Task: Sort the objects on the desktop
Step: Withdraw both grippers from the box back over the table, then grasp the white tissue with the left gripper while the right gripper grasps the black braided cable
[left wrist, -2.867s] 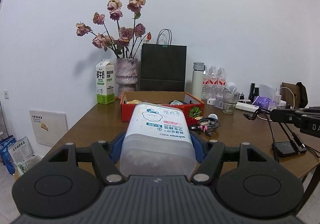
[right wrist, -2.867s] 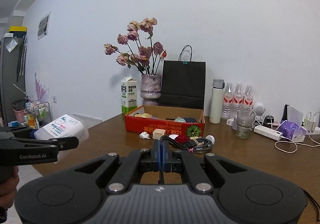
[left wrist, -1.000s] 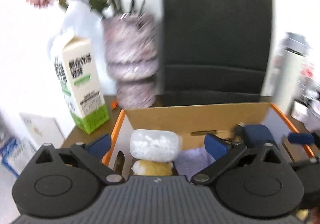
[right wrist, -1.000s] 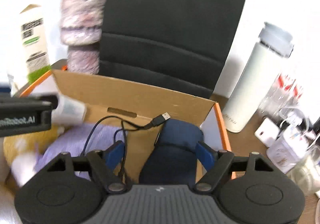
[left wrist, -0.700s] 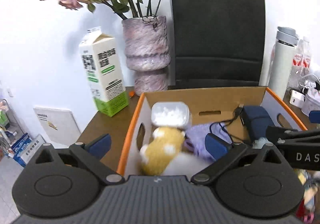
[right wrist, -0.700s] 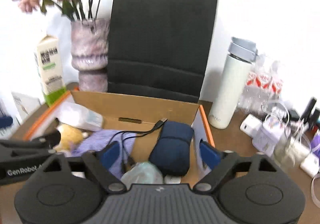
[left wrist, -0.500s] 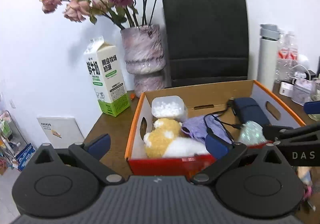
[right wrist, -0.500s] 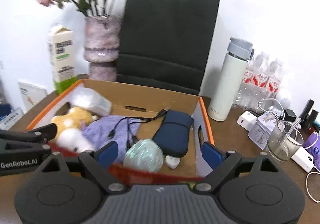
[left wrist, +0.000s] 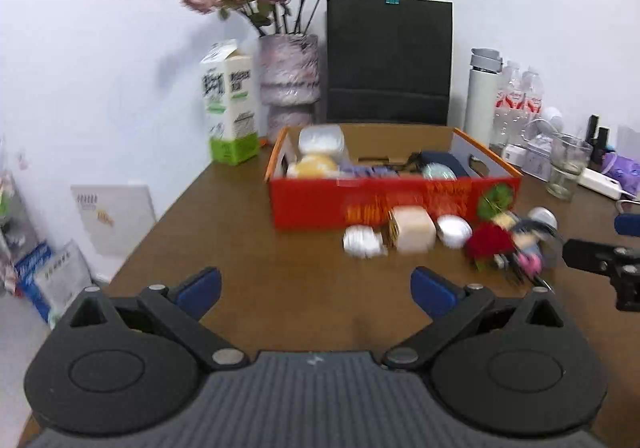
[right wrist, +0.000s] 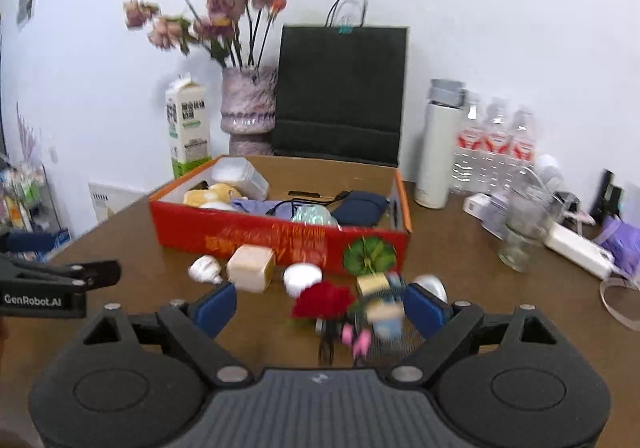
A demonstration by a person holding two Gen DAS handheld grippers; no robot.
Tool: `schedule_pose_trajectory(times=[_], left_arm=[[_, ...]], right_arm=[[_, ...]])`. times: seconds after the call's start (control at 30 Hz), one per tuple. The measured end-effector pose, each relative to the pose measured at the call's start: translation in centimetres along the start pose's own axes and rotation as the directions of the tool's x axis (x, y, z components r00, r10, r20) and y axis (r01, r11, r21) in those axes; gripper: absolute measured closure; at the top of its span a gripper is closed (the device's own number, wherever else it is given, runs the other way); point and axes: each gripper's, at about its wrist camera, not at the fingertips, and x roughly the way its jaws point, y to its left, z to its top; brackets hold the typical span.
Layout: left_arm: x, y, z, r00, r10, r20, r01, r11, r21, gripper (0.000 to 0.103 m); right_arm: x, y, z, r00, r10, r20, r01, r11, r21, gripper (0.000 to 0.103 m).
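Brown table (left wrist: 248, 207), red box (left wrist: 320, 203) ahead of both jaws, clutter (right wrist: 360, 308) between right jaws, both spread, empty

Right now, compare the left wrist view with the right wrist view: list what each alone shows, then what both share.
Only the left wrist view shows the left tongs head-on, open over bare table, and the white panel leaning on the wall at full width.

Only the right wrist view shows the right tongs head-on, open around the red flower and the blurred clutter beside it.

Both show the red box, the beige cube in front of it, the milk carton and the black bag.
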Motion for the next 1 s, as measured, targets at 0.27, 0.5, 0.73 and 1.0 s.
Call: schedule_pose_trajectory(times=[0.27,0.5,0.73,1.0], left_arm=[[-13.7,6.5,-9.3,0.994,0.025,0.106,-0.019,0.998,-0.055,0.0],[-18.3,10.7,-8.7,0.99,0.119,0.081,-0.099,0.972,-0.212,0.0],[-17.8,10.4,-8.8,0.994,0.092,0.06,-0.08,0.98,-0.185,0.0],[-12.0,8.3,-7.2,0.996,0.081,-0.023,-0.084,0.964,-0.251,0.0]], right_arm=[[-14.9,-0.9,-7.3,0.996,0.001,0.091,-0.006,0.998,0.061,0.012],[-22.3,-1.8,-8.1,0.98,-0.002,0.2,-0.02,0.994,0.109,0.007],[-22.7,-1.1,-7.7,0.974,-0.064,0.218,0.036,0.991,0.13,0.007],[-18.5,-2.0,-6.2,0.982,-0.13,0.139,0.116,0.988,0.106,0.007]])
